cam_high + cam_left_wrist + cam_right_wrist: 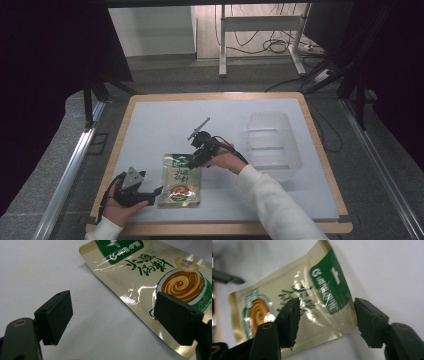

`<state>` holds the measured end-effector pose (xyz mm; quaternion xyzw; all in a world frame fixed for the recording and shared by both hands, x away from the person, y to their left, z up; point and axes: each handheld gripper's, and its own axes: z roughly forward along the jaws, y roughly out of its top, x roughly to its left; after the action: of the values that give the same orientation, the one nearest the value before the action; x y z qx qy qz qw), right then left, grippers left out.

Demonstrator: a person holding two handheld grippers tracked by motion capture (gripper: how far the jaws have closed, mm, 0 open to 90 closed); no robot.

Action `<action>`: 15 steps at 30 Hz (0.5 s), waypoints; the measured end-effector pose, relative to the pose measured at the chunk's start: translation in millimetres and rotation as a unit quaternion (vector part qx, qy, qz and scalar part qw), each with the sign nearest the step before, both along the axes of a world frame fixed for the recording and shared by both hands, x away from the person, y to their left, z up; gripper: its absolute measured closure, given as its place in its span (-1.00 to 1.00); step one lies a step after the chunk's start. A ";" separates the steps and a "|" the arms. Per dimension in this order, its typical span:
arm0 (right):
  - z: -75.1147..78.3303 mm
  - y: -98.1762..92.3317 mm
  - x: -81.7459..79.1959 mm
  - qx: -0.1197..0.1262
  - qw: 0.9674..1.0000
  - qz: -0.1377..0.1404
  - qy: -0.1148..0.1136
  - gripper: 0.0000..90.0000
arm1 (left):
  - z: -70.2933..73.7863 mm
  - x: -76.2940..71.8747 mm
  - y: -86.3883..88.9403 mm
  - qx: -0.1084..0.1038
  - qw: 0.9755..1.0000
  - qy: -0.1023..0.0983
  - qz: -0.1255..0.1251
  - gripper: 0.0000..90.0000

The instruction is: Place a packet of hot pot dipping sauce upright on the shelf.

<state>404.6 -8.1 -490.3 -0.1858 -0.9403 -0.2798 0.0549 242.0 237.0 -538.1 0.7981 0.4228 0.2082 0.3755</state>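
Two grippers flank one glossy gold-and-green pouch, which lies flat on the white table at lower centre of the high view, its long axis running up and down the frame with the green header at the upper end. The right gripper sits at that upper right corner. In the right gripper view its jaws stand apart on either side of the pouch's green end, and the pads do not look pressed on the foil, so I read it as open around the corner, not yet gripping. The left gripper, at lower left, points at the pouch's lower left edge with jaws wide open, nothing between them, the pouch lying just beyond the tips. The right hand is nearer for a pick. A clear plastic bin sits well apart to the right.
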 end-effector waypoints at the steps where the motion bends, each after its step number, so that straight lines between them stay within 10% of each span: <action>1: -0.4 0.6 -2.4 -0.002 1.000 0.005 0.003 -0.09 | 0.4 0.1 0.8 0.002 1.000 0.000 0.001 -0.65; 15: -21.5 9.7 3.0 -0.030 0.999 0.007 -0.020 0.33 | -0.3 0.5 0.7 0.001 1.000 0.001 0.001 -0.65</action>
<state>407.7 1.6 -511.8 -0.1749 -0.9504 -0.2550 0.0329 242.5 237.7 -538.4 0.7980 0.4240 0.2081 0.3742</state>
